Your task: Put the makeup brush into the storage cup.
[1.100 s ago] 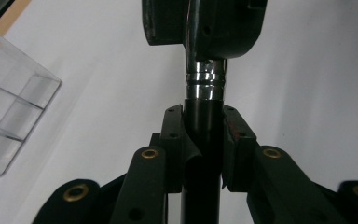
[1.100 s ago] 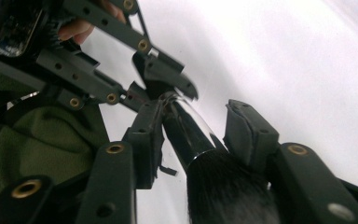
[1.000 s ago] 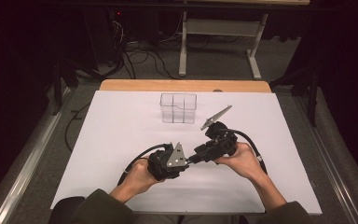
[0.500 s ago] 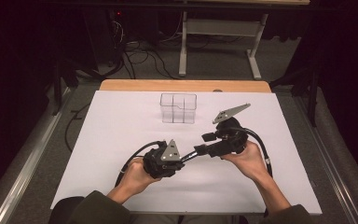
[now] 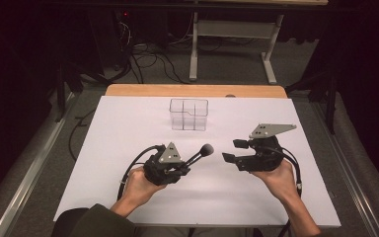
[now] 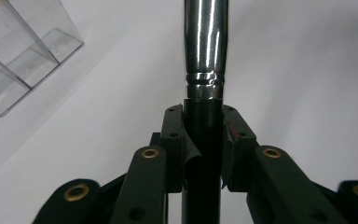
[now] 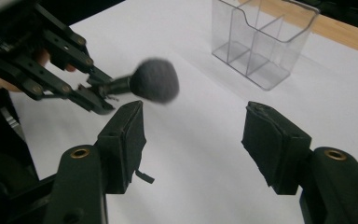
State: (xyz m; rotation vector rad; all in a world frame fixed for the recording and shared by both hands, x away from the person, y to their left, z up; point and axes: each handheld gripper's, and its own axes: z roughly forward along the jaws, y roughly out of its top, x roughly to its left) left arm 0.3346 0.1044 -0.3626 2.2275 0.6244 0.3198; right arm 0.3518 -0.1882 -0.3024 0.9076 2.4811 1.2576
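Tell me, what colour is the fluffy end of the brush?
Dark grey. The brush head shows best in the right gripper view, though it's a bit blurred there.

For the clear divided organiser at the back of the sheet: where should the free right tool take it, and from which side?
Best taken by one outer side wall at the open top rim of the clear organiser, coming down from above with one jaw inside and one outside. It stands upright, its walls look thin and smooth, and its whole width may exceed the right tool's open, empty jaws. The left tool holds the makeup brush.
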